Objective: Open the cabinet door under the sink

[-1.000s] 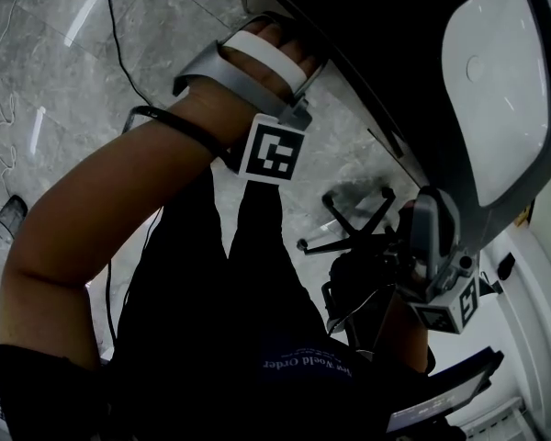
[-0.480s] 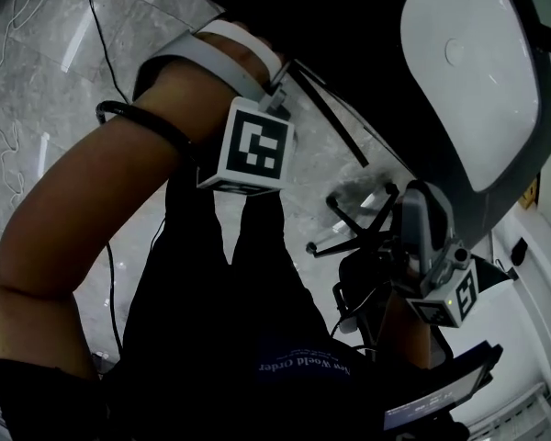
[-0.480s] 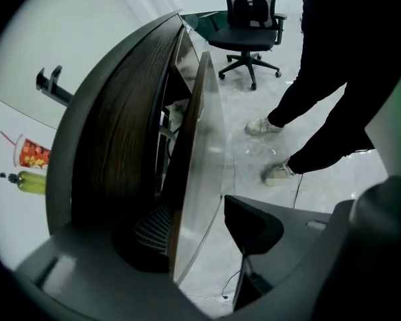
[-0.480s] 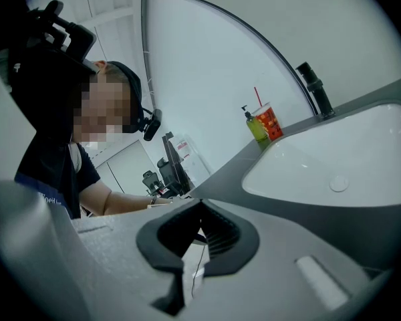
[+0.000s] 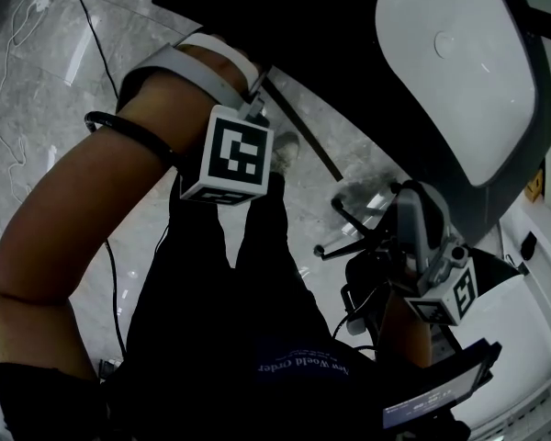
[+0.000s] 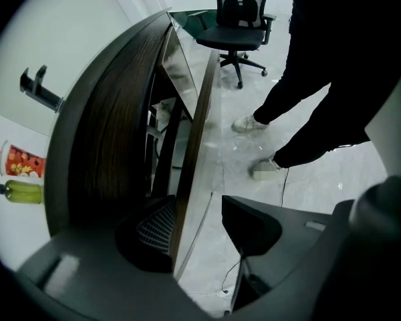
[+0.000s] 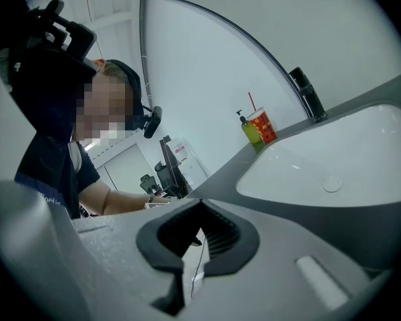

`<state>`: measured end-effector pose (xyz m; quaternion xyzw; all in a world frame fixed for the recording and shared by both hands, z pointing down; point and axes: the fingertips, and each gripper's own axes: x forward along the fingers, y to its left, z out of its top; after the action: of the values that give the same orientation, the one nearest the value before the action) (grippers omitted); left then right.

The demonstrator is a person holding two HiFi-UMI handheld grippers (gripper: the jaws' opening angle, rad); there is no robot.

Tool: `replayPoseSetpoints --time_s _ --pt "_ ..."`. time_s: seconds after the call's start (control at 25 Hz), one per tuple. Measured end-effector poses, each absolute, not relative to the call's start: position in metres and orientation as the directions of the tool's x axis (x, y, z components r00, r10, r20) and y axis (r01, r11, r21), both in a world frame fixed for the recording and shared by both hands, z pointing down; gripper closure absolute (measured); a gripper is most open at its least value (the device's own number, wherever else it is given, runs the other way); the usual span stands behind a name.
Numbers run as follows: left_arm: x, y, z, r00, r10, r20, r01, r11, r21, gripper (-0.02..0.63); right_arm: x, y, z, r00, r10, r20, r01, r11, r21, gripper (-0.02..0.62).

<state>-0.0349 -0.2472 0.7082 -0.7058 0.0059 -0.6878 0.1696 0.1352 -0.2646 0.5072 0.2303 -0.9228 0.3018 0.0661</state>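
The cabinet door [image 6: 197,132] is a thin dark-wood panel standing ajar from the curved wood-grain cabinet [image 6: 113,126] under the white sink [image 5: 459,72]. In the left gripper view its free edge runs down between the jaws of my left gripper [image 6: 200,229]. The jaws are closing: the left pad [image 6: 150,236] lies against the edge and the right pad [image 6: 250,226] is still apart from it. In the head view that gripper's marker cube [image 5: 228,159] points steeply down beside the door's edge [image 5: 298,141]. My right gripper [image 5: 422,246] hangs low beside the sink, shut and empty [image 7: 187,259].
An office chair [image 6: 237,25] stands on the marble floor behind the door, its star base [image 5: 358,223] near my right gripper. A person's legs and shoes [image 6: 254,122] stand close by. A faucet [image 7: 306,93], a green bottle and a red cup [image 7: 257,127] sit behind the sink. Cables cross the floor [image 5: 18,26].
My left hand has tipped further downward and shifted a little, so its marker cube now faces the camera. The door's edge shows further out from the cabinet. The right gripper has stayed put.
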Motion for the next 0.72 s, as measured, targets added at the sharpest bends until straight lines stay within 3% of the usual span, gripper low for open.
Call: replayPoseSetpoints --time_s 0.72 --pt "-0.065 -0.206 0.712 -0.051 -0.132 0.990 0.385 -0.917 -0.102 0.403 0.138 -0.266 0.505 -0.874 -0.417 0.250 -0.484 0.695 -0.532 0.595"
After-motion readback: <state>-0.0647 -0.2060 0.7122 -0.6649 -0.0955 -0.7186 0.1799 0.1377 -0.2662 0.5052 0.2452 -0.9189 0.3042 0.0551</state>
